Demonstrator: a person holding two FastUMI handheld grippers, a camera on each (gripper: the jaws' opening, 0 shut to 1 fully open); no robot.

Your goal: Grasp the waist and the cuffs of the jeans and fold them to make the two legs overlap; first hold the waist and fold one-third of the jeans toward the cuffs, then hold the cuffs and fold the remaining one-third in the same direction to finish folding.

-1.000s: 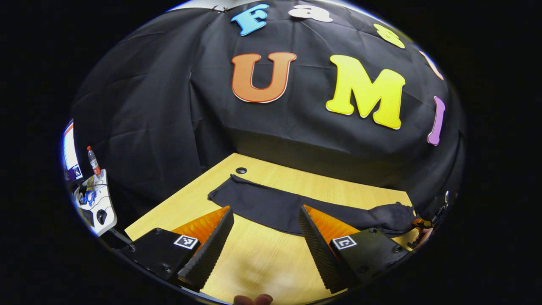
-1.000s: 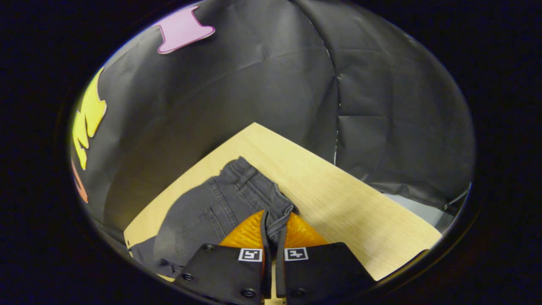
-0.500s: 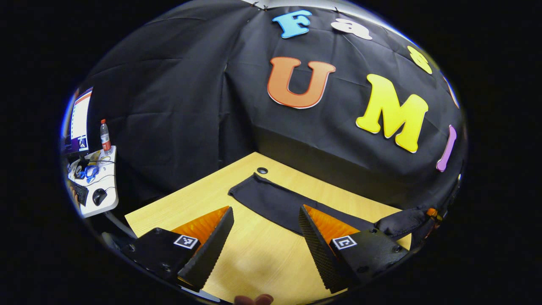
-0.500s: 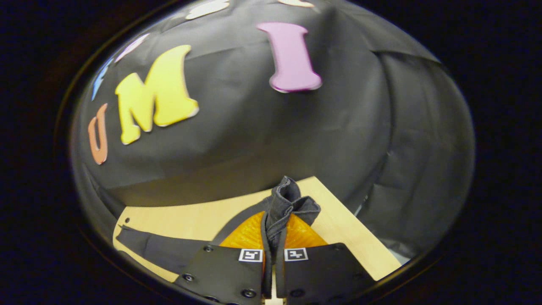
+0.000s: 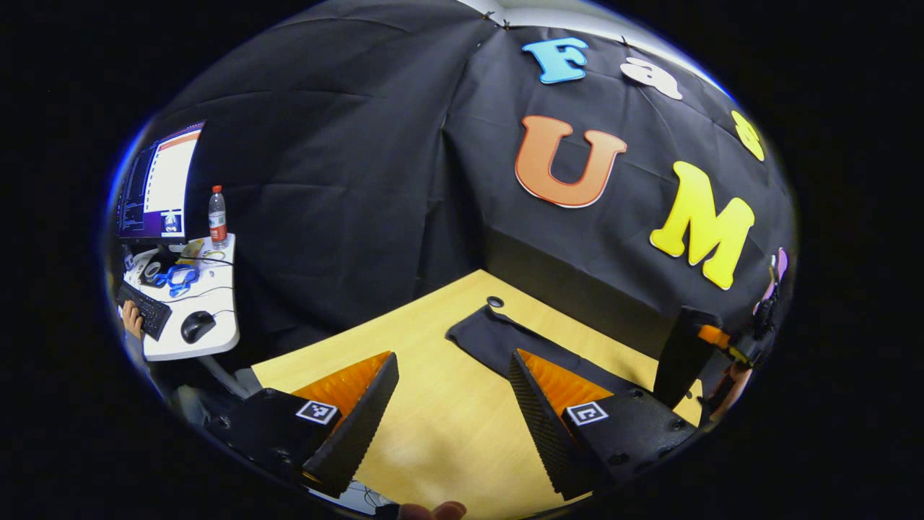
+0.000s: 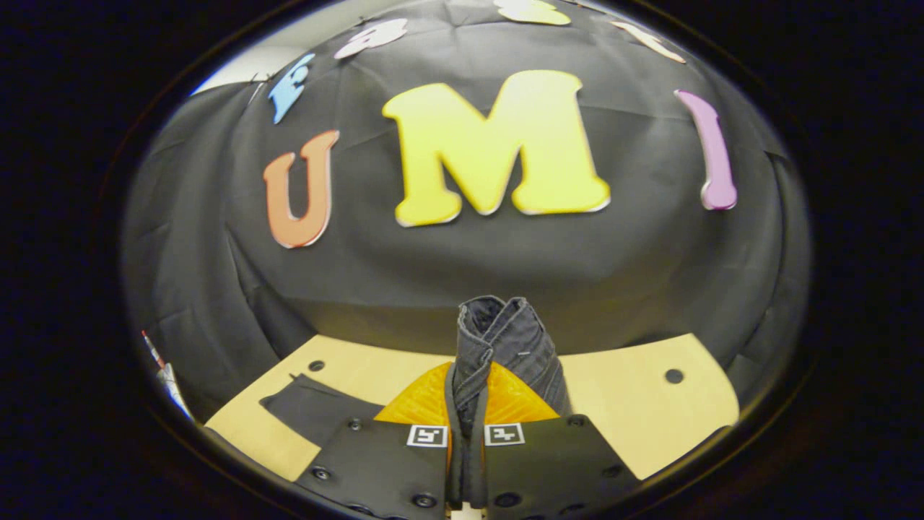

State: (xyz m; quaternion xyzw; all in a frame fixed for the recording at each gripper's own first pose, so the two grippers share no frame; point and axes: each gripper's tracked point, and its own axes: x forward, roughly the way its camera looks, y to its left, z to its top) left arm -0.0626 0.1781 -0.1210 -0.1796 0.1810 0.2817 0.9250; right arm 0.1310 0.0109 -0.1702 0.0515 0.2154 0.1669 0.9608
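Waist (image 6: 505, 339) lifted, seemingly clear of table (image 6: 635, 404)

In the left gripper view the jeans (image 5: 498, 339) lie on the desk (image 5: 433, 419), and the right finger (image 5: 538, 422) of the left gripper (image 5: 451, 419) covers the stretch where the leg runs rightward. The right gripper (image 5: 711, 339) sits at the far right rim, squeezed by the lens, so how its jaws stand cannot be read there. A hand (image 5: 130, 319) at the keyboard (image 5: 144, 309) is cut off by the left edge. In the right gripper view the gripper's own body hides how the waist (image 6: 498, 339) joins the leg (image 6: 317, 404) lying at the left; the desk's near edge is hidden too.
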